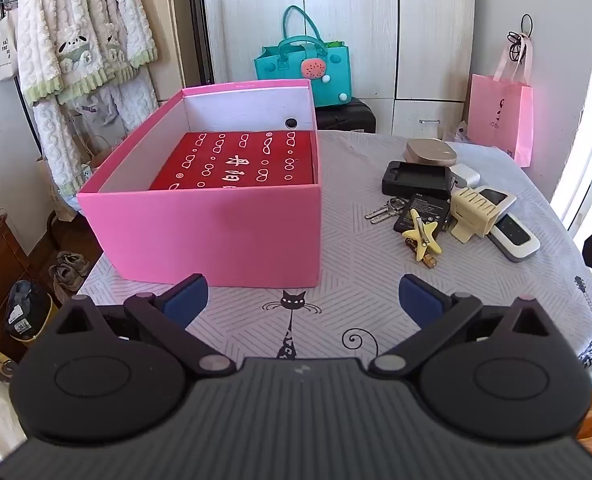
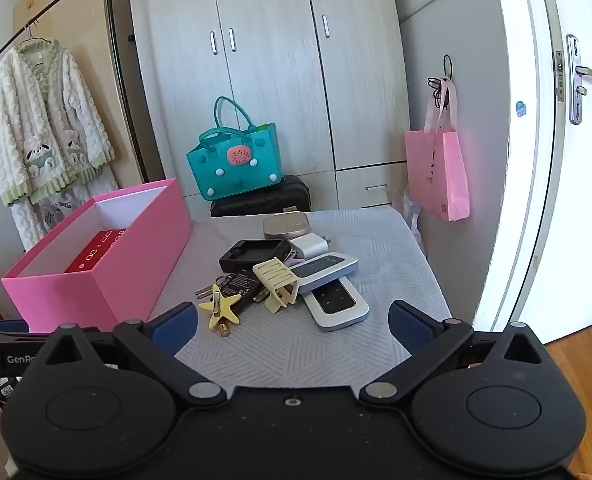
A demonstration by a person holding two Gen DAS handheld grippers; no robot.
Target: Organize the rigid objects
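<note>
An open pink box (image 1: 223,236) stands on the table's left with a red box (image 1: 239,162) inside; it also shows in the right wrist view (image 2: 107,276). To its right lies a pile: yellow star clip (image 1: 422,236) (image 2: 220,307), cream claw clip (image 1: 472,210) (image 2: 276,282), black battery (image 1: 422,212), keys (image 1: 384,210), black charger cradle (image 1: 416,178) (image 2: 253,254), white remotes (image 1: 508,224) (image 2: 334,300), white adapter (image 2: 310,245), tan case (image 1: 430,151) (image 2: 285,224). My left gripper (image 1: 304,302) is open and empty before the box. My right gripper (image 2: 293,326) is open and empty before the pile.
The table wears a grey patterned cloth (image 1: 336,312) with cat drawings. A teal bag (image 2: 235,168) sits on a black case behind the table. A pink paper bag (image 2: 438,172) hangs at the right wall. A clothes rack (image 2: 43,128) stands at the left, a door (image 2: 568,140) at the right.
</note>
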